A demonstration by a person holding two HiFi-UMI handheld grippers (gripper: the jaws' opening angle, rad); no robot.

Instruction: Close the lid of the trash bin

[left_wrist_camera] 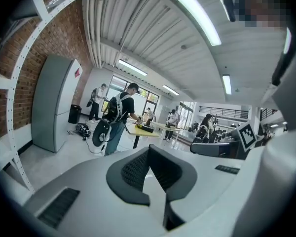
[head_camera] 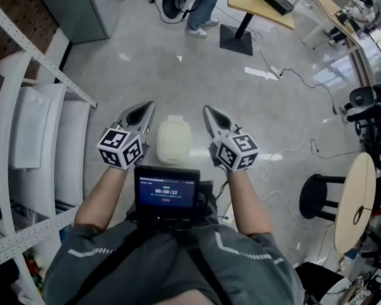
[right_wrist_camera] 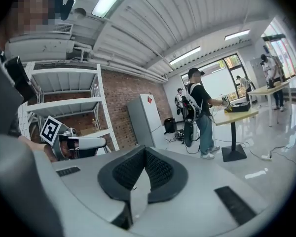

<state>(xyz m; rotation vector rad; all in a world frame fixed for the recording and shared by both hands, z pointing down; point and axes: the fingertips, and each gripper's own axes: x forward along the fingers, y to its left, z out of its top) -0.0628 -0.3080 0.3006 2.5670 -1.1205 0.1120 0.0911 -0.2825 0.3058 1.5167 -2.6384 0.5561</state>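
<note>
Grey polished concrete floor (head_camera: 178, 81) fills the head view, with white metal shelving (head_camera: 25, 75) along the left edge. Cream rounded-rectangular plastic trash bin (head_camera: 174, 140) stands on the floor, seen from above, between left gripper (head_camera: 143, 110) and right gripper (head_camera: 209, 114), touching neither. Whether its lid sits fully down: cannot tell.

Left gripper view: left gripper (left_wrist_camera: 149, 152) has its black ribbed pads pressed together at the tips, nothing between. Tall grey cabinet (left_wrist_camera: 54, 102) against the brick wall.

Right gripper view: right gripper (right_wrist_camera: 145, 153) likewise pressed together, holding nothing. Standing person with backpack (right_wrist_camera: 200, 115) at yellow pedestal table (right_wrist_camera: 237, 115).
</note>
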